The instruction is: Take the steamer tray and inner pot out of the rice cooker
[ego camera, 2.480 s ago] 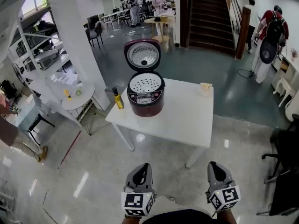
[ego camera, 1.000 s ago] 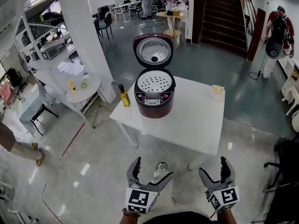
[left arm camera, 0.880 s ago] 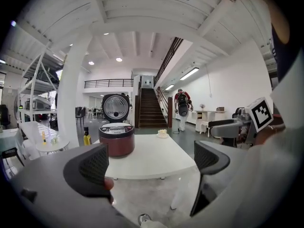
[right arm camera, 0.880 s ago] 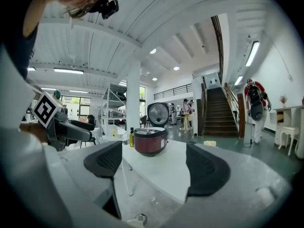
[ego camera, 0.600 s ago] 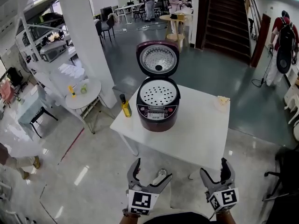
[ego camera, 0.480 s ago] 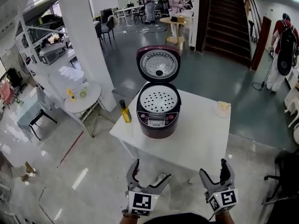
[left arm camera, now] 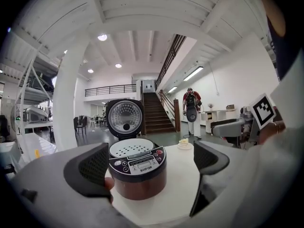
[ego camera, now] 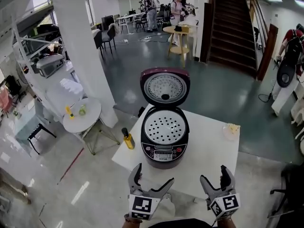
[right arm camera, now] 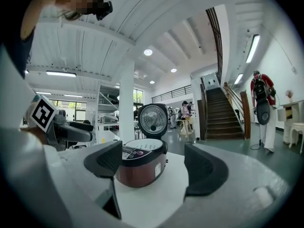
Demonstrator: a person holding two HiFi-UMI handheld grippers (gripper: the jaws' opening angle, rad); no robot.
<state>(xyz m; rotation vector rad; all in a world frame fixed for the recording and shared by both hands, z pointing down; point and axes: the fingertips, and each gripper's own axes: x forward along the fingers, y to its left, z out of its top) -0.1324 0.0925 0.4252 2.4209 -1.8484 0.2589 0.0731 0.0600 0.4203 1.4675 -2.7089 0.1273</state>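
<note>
A dark red rice cooker [ego camera: 165,140] stands on a white table [ego camera: 211,151] with its lid [ego camera: 165,86] raised upright behind it. A white perforated steamer tray [ego camera: 165,127] sits in the cooker's mouth and hides whatever lies under it. The cooker also shows in the left gripper view [left arm camera: 137,172] and the right gripper view [right arm camera: 141,165]. My left gripper [ego camera: 151,180] and right gripper [ego camera: 215,178] hover short of the table's near edge. Both are open and hold nothing.
A bottle of yellow oil [ego camera: 127,139] stands left of the cooker. A small pale object [ego camera: 232,129] lies at the table's far right corner. A white pillar [ego camera: 76,37] and a small round table [ego camera: 81,115] are to the left. People stand by the stairs.
The table and cooker have come closer in the head view. Both grippers went from shut to open and stay low at the near edge.
</note>
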